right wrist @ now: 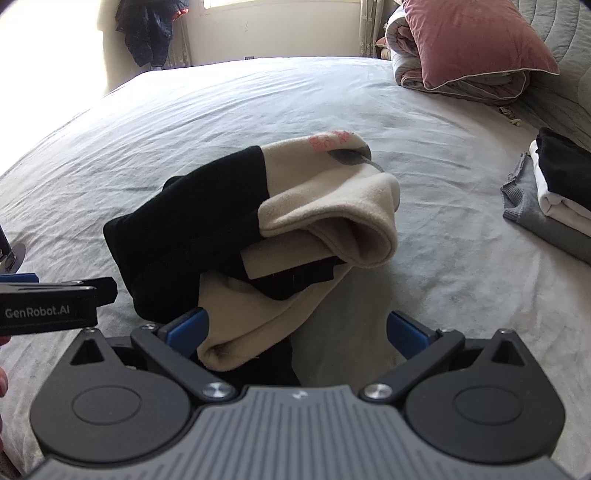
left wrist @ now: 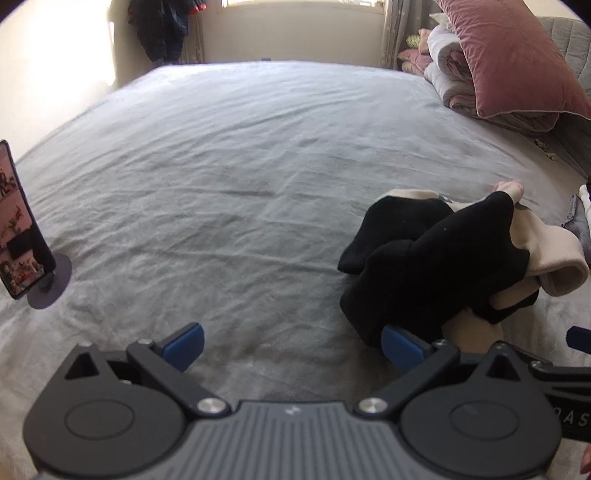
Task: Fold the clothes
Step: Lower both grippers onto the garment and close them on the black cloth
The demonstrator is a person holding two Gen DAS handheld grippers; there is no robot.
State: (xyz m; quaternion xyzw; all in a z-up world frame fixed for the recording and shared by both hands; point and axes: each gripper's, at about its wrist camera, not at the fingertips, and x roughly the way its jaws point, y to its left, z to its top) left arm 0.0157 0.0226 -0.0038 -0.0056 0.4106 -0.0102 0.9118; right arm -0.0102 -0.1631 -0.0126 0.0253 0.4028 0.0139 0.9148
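Both grippers, left gripper [left wrist: 291, 349] and right gripper [right wrist: 297, 332], gape wide holding nothing, black-and-cream garment [right wrist: 258, 229] bunched on the grey bed [right wrist: 258, 103] near the folded pile [right wrist: 554, 192]; risk: pinching several bunched layers, dragging sheet.

Quick count of what's on the bed [left wrist: 240, 155]: one crumpled black-and-cream garment [right wrist: 258, 221], one small stack of folded clothes [right wrist: 554, 195] with at least three pieces in it (grey, white, black), one pink pillow [right wrist: 476, 40] on one rolled quilt [right wrist: 406, 55], and one phone on a stand [left wrist: 22, 229]. Plus one dark jacket [left wrist: 162, 26] hanging by the window. Two grippers, left [left wrist: 291, 349] and right [right wrist: 297, 332].
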